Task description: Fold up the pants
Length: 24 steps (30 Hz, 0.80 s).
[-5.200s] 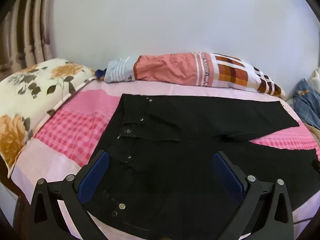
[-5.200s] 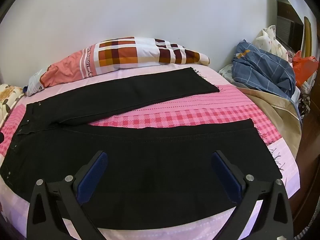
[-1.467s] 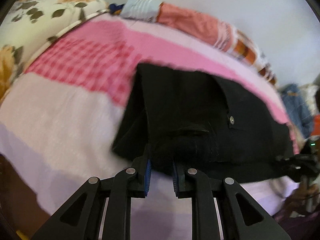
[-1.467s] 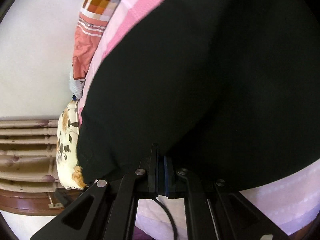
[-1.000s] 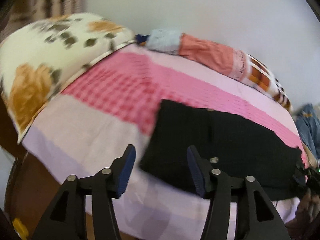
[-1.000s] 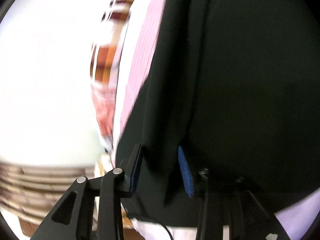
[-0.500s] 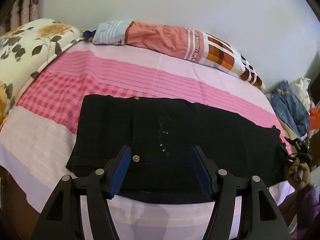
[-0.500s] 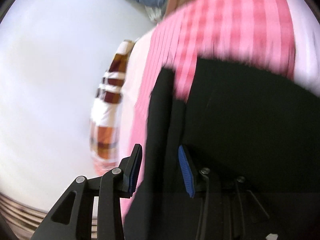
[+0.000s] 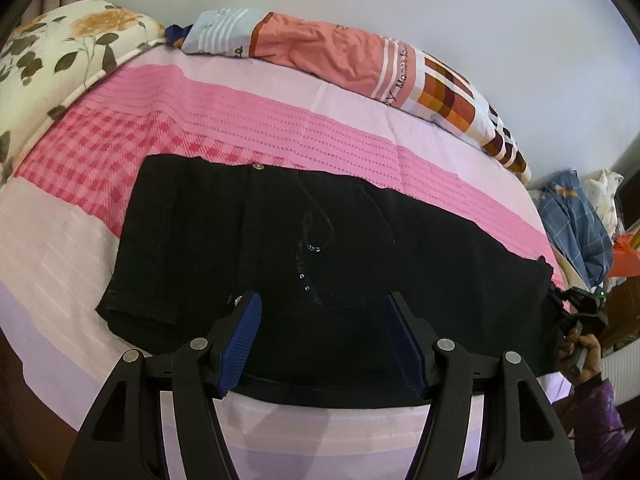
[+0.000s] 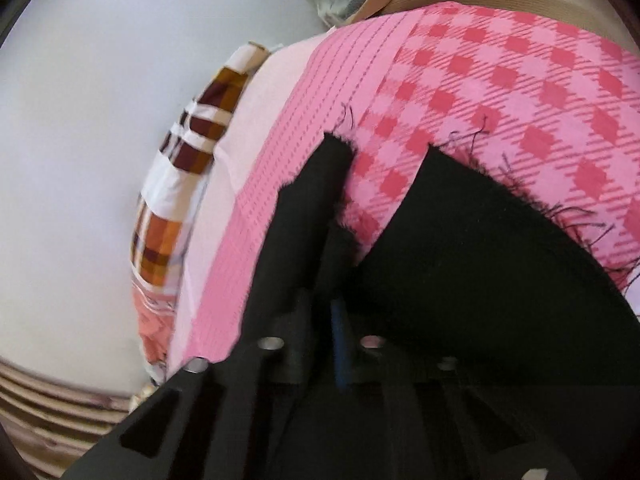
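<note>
Black pants (image 9: 328, 248) lie flat on the pink bedspread (image 9: 200, 120), folded lengthwise with one leg over the other, waistband at the left. My left gripper (image 9: 326, 320) is open and empty, hovering over the near edge by the hip. My right gripper (image 10: 336, 320) is shut on the frayed hem end of the pants (image 10: 480, 248) and lifts a fold of it. It also shows in the left wrist view (image 9: 580, 312), held by a hand at the right end of the pants.
A long orange and checked bolster (image 9: 360, 60) lies along the wall. A floral pillow (image 9: 60, 48) sits at the far left. Blue checked clothes (image 9: 576, 224) are heaped at the right. The bed's near edge (image 9: 320, 432) runs just beyond my left fingers.
My right gripper has closed on the hem end of the pants. My left gripper has stayed open and moved slightly closer over the pants.
</note>
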Each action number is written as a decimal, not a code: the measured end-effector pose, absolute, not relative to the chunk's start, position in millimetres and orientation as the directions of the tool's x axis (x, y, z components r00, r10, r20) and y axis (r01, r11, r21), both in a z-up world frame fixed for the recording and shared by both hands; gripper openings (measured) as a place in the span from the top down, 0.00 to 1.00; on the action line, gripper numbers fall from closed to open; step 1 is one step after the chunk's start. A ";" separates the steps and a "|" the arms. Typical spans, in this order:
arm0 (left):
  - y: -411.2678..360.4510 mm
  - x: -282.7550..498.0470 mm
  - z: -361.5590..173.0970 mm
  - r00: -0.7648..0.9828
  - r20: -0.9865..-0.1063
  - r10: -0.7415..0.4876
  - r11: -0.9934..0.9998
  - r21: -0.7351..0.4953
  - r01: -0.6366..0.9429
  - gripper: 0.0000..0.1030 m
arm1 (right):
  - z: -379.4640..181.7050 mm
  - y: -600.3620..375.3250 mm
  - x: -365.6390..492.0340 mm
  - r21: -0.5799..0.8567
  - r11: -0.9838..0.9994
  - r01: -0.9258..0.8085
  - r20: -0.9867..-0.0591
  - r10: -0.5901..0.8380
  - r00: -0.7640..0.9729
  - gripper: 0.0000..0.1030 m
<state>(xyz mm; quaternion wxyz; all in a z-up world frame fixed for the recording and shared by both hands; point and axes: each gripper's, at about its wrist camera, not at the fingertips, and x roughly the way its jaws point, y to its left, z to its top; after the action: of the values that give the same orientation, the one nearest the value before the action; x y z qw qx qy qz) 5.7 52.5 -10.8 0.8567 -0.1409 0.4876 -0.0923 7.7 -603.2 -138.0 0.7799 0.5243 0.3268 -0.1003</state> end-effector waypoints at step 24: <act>44.0 -9.4 -8.7 0.490 -0.812 -0.318 0.938 -0.344 0.039 0.31 | -126.6 -603.0 -183.2 0.781 0.229 0.580 -0.611 0.094 0.786 0.95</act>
<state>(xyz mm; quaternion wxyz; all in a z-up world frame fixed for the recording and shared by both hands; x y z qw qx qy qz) -9.4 44.0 -8.7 0.8514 -0.1413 0.4941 -0.1048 -183.2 -603.0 -126.6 0.7314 0.5983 0.2819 -0.1662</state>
